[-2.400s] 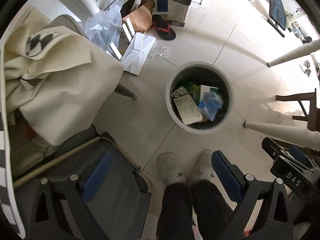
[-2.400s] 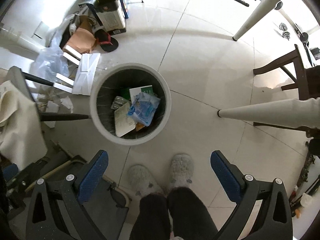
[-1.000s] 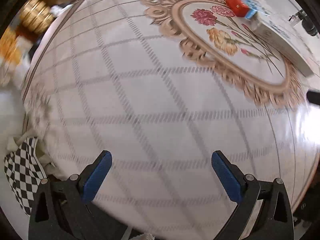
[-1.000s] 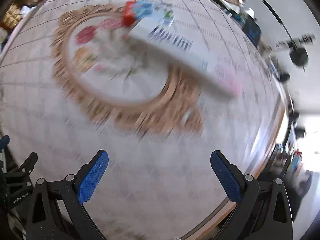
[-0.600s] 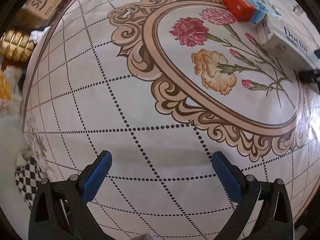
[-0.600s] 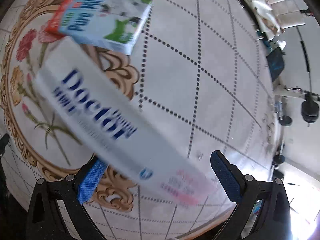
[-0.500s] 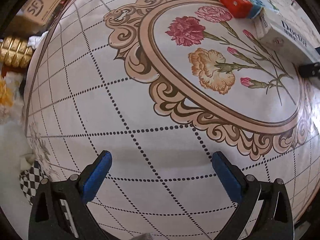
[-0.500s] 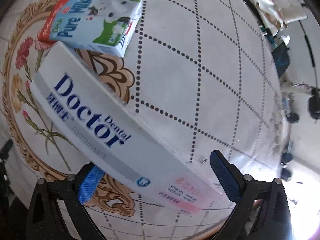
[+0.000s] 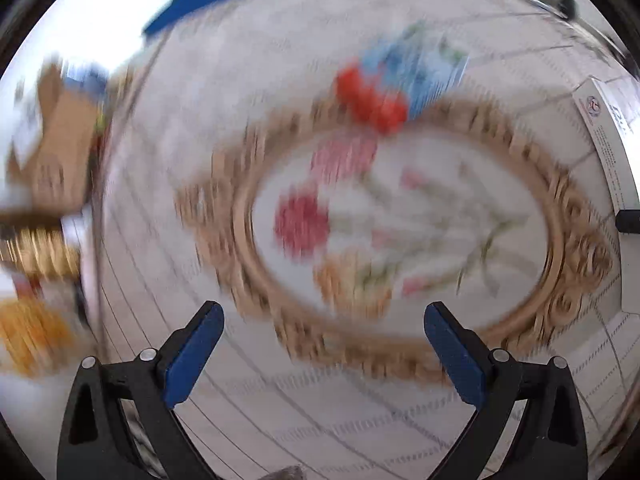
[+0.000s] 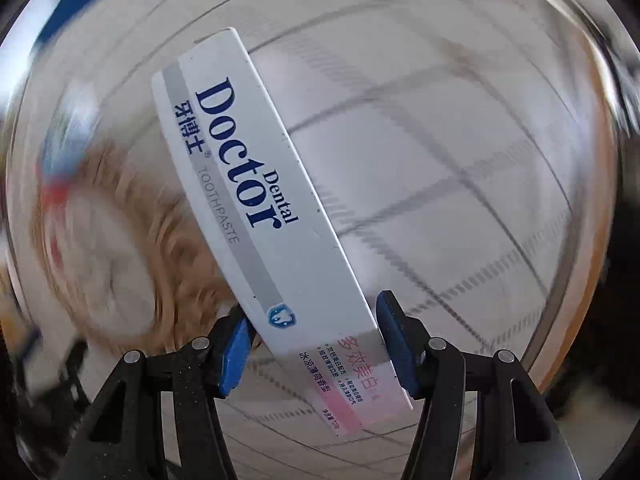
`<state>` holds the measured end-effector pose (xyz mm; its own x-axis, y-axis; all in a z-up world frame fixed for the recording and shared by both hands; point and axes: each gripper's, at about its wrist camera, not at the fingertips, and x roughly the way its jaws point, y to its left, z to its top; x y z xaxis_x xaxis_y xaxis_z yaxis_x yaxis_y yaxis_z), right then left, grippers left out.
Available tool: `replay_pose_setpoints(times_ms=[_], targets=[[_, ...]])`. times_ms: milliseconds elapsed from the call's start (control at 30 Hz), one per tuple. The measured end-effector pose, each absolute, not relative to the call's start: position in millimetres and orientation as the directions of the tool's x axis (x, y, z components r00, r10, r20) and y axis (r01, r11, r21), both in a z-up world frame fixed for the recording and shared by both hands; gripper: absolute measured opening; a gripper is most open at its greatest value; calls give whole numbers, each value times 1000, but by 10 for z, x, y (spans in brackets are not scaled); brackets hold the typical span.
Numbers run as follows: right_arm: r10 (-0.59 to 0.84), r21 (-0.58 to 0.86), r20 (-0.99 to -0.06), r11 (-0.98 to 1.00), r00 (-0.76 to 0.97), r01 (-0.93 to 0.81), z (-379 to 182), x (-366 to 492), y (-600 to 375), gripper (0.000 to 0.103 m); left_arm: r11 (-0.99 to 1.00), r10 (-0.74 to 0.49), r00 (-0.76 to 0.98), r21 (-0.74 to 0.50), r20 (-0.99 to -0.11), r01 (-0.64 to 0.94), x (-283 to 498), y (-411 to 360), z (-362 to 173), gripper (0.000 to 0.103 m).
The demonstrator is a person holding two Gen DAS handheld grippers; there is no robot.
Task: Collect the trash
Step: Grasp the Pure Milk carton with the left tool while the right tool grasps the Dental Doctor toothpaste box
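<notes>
Closing in from wide apart a second ago, the right gripper (image 10: 316, 344) now clamps the toothpaste box (image 10: 260, 200) running diagonally up the frame's centre, ready to lift binward, while the left gripper (image 9: 320, 344) hangs empty, spread wide.

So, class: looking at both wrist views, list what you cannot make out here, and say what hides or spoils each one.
- Milk carton, left view: motion blur, print unreadable.
- Toothpaste box: cut off by the right edge in the left view; in the right view its small print is too tiny.
- Clutter beyond the table, left view: smeared, unidentifiable.
- Right gripper: jaws have just been closing on the box; the box's edge hides the left pad's contact.
- Left gripper: open, empty.
</notes>
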<state>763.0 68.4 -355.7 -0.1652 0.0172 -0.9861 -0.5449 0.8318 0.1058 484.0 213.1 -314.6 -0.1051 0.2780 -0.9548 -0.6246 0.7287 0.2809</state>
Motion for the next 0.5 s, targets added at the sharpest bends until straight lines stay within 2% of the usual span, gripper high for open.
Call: replay_pose_setpoints(times_ms=[100, 233, 400, 500], targets=[[38, 127, -978, 889, -205, -439, -3591, 7867, 697, 63, 808, 344, -66, 331, -937, -487, 5282, 2320, -3119, 103], [36, 100, -990, 866, -140, -490, -3506, 8062, 937, 63, 877, 361, -71, 365, -930, -314, 5764, 2582, -3245, 102], [-22, 45, -994, 816, -109, -576, -3533, 8172, 1371, 64, 936, 296, -96, 308, -950, -170, 6023, 2739, -3555, 101], [-21, 41, -995, 817, -101, -575, -3533, 8115, 1400, 64, 958, 245, -126, 260, -961, -123, 6055, 2646, -3726, 96]])
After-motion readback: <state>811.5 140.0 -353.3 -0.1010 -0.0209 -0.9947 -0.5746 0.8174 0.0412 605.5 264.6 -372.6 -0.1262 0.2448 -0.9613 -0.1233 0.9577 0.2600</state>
